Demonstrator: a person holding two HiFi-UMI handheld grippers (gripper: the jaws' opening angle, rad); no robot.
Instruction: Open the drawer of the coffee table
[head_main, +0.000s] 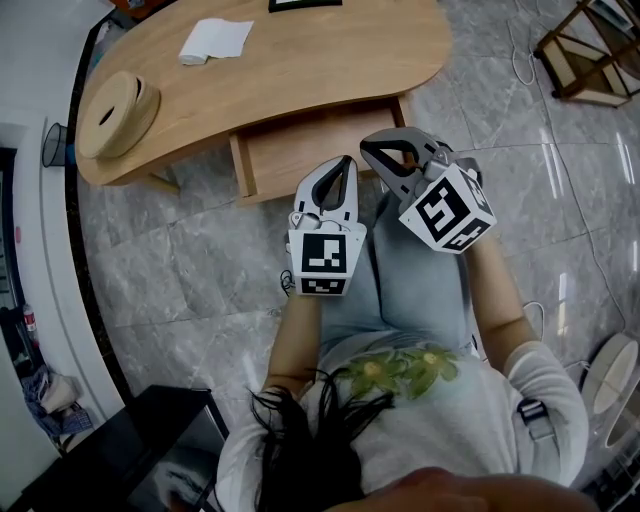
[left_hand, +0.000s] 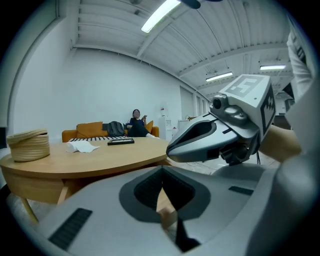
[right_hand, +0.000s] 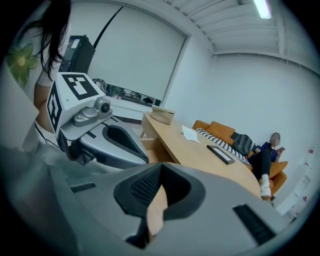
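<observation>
The head view's top edge cuts off a black object (head_main: 305, 4) on the coffee table (head_main: 300, 70). The left gripper (head_main: 346, 162) and right gripper (head_main: 370, 148) hide part of the drawer (head_main: 290, 150) front.

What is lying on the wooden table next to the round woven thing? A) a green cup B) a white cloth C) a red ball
B: a crumpled white cloth lies on the coffee table, near its woven round piece.

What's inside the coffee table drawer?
The pulled-out part of the drawer shows only bare wood. Its rear is hidden under the tabletop; the left hand-held gripper and right hand-held gripper cover part of its front.
</observation>
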